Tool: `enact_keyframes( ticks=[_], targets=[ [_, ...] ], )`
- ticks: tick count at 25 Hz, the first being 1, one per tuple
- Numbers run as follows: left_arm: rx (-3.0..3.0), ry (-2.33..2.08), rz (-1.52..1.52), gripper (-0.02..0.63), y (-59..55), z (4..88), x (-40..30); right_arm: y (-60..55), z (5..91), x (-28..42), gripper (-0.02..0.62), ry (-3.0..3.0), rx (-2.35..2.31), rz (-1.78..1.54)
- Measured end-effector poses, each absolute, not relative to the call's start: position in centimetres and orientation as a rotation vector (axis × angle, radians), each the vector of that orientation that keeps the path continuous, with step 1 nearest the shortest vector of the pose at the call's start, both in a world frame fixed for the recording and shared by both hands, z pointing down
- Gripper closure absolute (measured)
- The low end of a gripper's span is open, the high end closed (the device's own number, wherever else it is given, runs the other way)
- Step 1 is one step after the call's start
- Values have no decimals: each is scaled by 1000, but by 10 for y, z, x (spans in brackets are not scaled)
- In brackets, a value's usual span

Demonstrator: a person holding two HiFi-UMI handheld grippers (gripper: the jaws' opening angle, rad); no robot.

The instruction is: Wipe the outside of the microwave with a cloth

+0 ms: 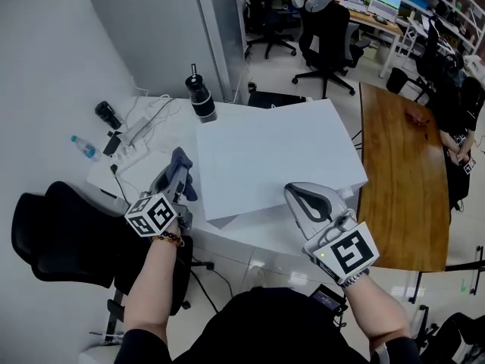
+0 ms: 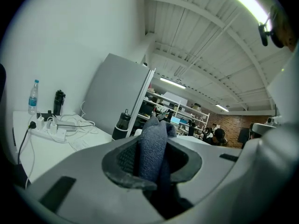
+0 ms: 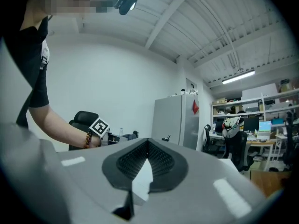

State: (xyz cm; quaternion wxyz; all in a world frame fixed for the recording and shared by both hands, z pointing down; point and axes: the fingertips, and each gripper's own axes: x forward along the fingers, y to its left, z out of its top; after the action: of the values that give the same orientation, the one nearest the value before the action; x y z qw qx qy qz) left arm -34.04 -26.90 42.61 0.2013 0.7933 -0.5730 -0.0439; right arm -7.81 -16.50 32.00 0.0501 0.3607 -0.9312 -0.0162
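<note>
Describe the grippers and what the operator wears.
Left gripper and right gripper: pale grey moulded shells, black mesh-textured pads in the jaws, each with a white cube bearing black square markers. Person wears black short sleeves, beaded bracelet on left wrist.

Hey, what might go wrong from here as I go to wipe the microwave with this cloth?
The cloth sits bunched in the left claw; rubbing may pull it out. The black bottle stands by the far left corner of the microwave, so a wide sweep might topple it. The power strip and cables lie just left, where the cloth may snag.
</note>
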Motion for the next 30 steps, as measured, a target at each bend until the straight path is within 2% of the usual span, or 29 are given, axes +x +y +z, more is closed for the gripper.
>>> enact_keyframes(
  ticks=[8, 14, 17, 30],
  targets=[
    [2270, -1742, -148, 499, -189, 376, -311, -116, 315, -57, 594, -2907, 992, -37],
    [2344, -1687, -212, 497, -134, 348, -261, -82, 317, -53, 592, -2947, 867, -60],
    [2383, -1627, -251, 495, -112, 337, -230, -66, 319, -60, 526, -2966, 772, -44],
    [2487, -1294, -360, 491, -57, 309, -126, -17, 322, -78, 325, -2982, 457, -75]
  ],
)
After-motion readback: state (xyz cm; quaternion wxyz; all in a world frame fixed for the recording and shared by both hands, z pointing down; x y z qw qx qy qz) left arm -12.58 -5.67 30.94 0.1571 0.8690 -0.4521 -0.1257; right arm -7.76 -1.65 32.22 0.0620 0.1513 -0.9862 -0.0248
